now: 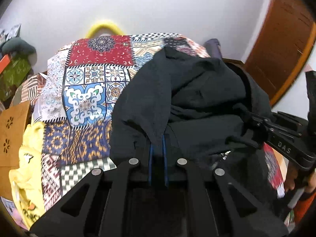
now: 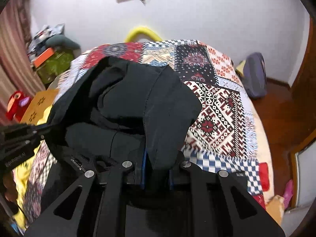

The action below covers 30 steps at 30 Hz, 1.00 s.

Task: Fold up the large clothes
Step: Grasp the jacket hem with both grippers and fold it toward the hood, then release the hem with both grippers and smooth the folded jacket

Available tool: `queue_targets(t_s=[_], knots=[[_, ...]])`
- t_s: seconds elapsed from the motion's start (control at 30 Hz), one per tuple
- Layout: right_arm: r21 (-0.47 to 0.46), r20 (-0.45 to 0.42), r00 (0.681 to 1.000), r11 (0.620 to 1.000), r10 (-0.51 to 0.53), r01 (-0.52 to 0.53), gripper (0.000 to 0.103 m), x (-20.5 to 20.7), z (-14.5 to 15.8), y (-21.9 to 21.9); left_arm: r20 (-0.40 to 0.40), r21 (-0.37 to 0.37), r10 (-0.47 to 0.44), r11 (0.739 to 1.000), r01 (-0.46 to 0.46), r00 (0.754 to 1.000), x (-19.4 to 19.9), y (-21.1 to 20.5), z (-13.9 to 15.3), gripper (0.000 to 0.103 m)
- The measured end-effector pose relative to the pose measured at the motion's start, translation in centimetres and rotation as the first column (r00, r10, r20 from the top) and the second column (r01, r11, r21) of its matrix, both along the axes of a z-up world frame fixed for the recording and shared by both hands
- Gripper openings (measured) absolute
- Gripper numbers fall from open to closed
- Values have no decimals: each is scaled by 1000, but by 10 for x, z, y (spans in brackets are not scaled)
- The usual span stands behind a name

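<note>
On top of the patchwork-printed bedspread, a large black garment of soft woven cloth is seen bunched in a loose heap, lifted at its near edge. The left gripper is closed tight on one fold of that edge, only a thin layer of cloth being caught between its blue-lined fingers. The right gripper is closed on a thicker gathered fold, which is squeezed between its pads.

The garment is judged limp and fairly light, but bulky: it will sag and drape wherever it is not supported, and it is unlikely to slip from the pads. A metal zip pull is visible near the front opening, so a jacket or hooded top is suggested. Hold is best taken at seamed edges or corners, well apart, so that the cloth can be stretched flat.

No clear long axis can be read while the cloth is crumpled; the bulk is seen to trail away from the grippers towards the far wall.
</note>
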State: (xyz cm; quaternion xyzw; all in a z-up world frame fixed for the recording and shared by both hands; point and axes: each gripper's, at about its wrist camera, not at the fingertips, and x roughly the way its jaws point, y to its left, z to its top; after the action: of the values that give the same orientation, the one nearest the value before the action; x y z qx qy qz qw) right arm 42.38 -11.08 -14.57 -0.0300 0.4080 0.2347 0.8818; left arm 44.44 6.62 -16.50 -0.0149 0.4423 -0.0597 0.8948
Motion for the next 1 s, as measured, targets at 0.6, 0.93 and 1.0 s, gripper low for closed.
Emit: queue_targets(t_s=[0.6,0.93,1.0], knots=[[-10,-110,994,1000,16,-17,19,-97,-59,-25,-112,-10,-89,996,88,990,-142,-28,-56,8],[-79,-212,977,997,4,-22,29,-112,-85,-42,-156,111,-80,989,98,984,-169,-38,-84,9],[-90,-244,970,995,13,-37,33,-113,-86,-49,-157,119,-80,988,99,984,-175,-36,-83,10]])
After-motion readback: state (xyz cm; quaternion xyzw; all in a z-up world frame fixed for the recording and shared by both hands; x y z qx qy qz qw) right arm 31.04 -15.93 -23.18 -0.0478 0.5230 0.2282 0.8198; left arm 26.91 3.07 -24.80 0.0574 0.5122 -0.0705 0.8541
